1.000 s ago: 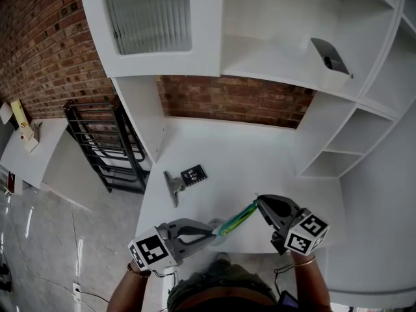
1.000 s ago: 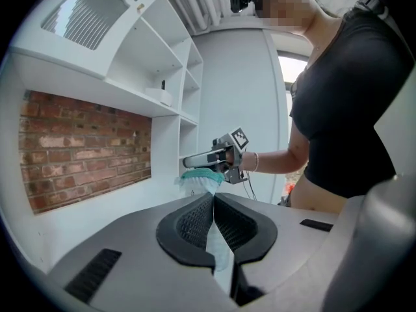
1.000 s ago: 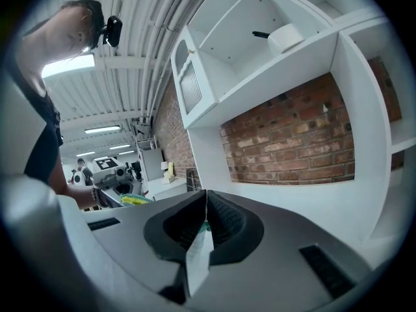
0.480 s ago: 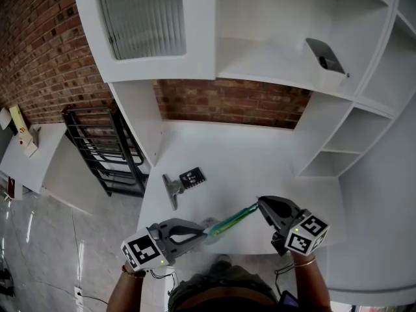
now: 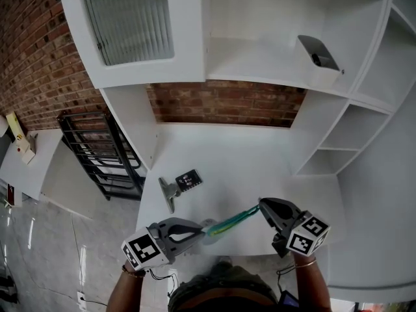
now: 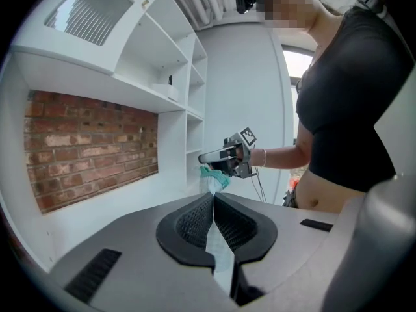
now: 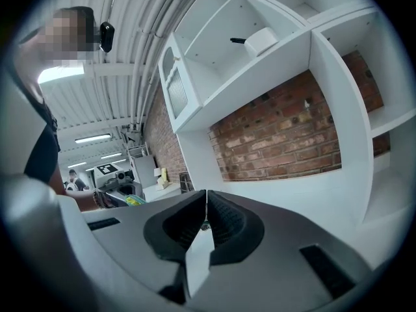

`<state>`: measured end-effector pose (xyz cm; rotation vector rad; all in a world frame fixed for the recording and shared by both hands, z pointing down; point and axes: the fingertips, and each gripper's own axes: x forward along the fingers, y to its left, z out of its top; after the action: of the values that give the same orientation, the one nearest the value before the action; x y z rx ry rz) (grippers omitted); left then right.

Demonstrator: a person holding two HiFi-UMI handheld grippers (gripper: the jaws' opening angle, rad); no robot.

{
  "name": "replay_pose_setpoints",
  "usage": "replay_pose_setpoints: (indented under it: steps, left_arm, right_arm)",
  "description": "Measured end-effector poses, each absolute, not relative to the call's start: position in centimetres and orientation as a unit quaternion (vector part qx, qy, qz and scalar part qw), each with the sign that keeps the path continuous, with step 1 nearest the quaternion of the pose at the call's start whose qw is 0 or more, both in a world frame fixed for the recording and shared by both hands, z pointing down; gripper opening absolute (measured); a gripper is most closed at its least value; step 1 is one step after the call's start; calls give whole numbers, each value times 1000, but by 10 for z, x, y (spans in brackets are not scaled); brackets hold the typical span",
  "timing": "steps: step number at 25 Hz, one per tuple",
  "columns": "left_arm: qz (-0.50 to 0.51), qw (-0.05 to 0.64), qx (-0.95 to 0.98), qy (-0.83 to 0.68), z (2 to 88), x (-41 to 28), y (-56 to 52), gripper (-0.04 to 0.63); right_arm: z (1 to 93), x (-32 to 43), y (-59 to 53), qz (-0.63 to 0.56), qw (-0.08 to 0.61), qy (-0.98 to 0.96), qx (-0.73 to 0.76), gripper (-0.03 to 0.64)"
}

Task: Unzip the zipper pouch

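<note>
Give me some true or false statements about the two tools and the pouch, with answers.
1. The left tool and right tool both grip the pouch. True.
2. The pouch lies flat on the desk. False: it hangs stretched between the tools.
3. The left tool's jaws stand wide open. False: they are shut on the pouch's edge.
4. A black card sits on the desk. True.
</note>
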<state>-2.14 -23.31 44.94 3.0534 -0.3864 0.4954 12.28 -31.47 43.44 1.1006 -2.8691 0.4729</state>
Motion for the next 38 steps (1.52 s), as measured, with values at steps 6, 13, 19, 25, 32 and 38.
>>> replay_pose_setpoints:
  steps: [6, 13, 19, 25, 32, 38]
  left_arm:
    - [166, 13, 977, -129, 454, -13, -253, 8]
    - [183, 23, 973, -140, 471, -9, -287, 8]
    - [190, 40, 969, -153, 481, -8, -330, 8]
    - [222, 23, 958, -181, 497, 4, -390, 8]
    - [255, -8, 949, -185, 518, 18, -446, 8]
    - [288, -13, 946, -149, 549, 46, -448, 8]
  right_arm:
    - [444, 140, -314, 184, -13, -906, 382, 69]
    - [461, 167, -308, 224, -38, -886, 404, 71]
    - [469, 186, -308, 253, -62, -868, 422, 71]
    - [475, 202, -311, 264, -68, -854, 442, 71]
    - [484, 227, -316, 272, -76, -836, 471, 71]
    - [486, 240, -314, 277, -77, -823, 489, 71]
